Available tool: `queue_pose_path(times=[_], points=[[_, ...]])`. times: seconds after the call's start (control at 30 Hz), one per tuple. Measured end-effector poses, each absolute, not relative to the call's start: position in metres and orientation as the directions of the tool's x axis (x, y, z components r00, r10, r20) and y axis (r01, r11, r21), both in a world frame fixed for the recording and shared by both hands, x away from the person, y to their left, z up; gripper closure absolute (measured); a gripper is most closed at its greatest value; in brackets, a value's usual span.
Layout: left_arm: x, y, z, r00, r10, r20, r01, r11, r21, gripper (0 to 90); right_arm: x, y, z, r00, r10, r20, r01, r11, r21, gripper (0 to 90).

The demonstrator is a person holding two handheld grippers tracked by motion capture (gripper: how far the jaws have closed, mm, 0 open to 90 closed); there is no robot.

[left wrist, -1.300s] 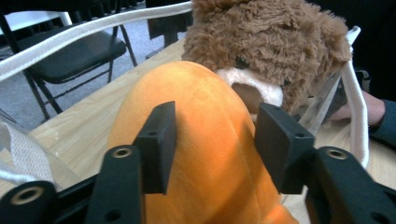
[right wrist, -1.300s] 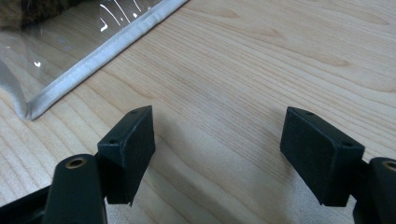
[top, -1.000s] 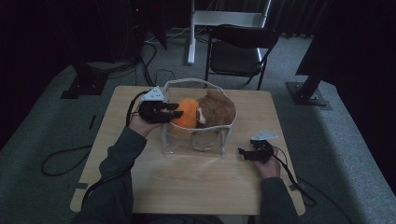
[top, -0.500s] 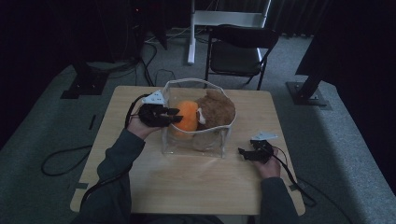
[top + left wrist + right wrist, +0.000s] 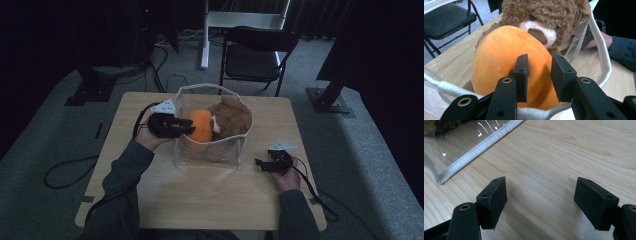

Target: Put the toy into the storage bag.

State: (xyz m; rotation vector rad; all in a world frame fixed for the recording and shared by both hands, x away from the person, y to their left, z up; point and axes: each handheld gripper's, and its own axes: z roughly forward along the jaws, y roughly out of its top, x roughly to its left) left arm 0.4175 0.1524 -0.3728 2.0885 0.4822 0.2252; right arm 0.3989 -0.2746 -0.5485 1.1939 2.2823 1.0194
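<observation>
An orange plush toy (image 5: 199, 127) lies beside a brown teddy bear (image 5: 231, 116) inside a clear bag with white trim (image 5: 210, 152) at the middle of the wooden table (image 5: 200, 200). My left gripper (image 5: 187, 129) reaches over the bag's left rim. In the left gripper view its jaws have just been closing, and the pads now pinch the orange plush (image 5: 499, 57) between them at my left gripper (image 5: 539, 62). The bear's muzzle (image 5: 541, 32) sits just behind. My right gripper (image 5: 260, 164) rests on the table right of the bag. Its jaws (image 5: 541, 187) are wide open over bare wood.
The bag's white rim (image 5: 604, 50) curves around the toys, and its lower corner (image 5: 471, 152) lies close ahead of the right jaws. A black folding chair (image 5: 255, 50) stands behind the table. Cables trail on the floor at the left (image 5: 65, 172).
</observation>
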Motion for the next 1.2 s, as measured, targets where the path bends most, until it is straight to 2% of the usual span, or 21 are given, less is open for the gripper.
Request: queue_pose_path(times=[0.2,0.47,0.67,0.87,1.2], points=[[0.415,0.156,-0.372,0.910,0.413,-0.043,0.246,-0.453,0.857,67.5,0.399,-0.275,-0.548,-0.573,0.820,0.007,0.553,0.380,0.742,25.4],[0.414,0.160,-0.368,0.905,0.424,-0.033,0.235,-0.432,0.871,62.9,0.399,-0.275,-0.548,-0.573,0.820,0.007,0.553,0.381,0.741,25.4],[0.413,0.167,-0.368,0.891,0.451,-0.040,0.243,-0.401,0.883,61.0,0.399,-0.275,-0.548,-0.572,0.820,0.007,0.553,0.379,0.742,25.4],[0.408,0.180,-0.365,0.874,0.484,-0.040,0.240,-0.360,0.901,55.4,0.399,-0.275,-0.548,-0.573,0.819,0.006,0.553,0.381,0.741,25.4],[0.403,0.199,-0.367,0.832,0.552,-0.056,0.256,-0.292,0.921,53.5,0.399,-0.275,-0.548,-0.572,0.820,0.006,0.553,0.381,0.741,25.4]])
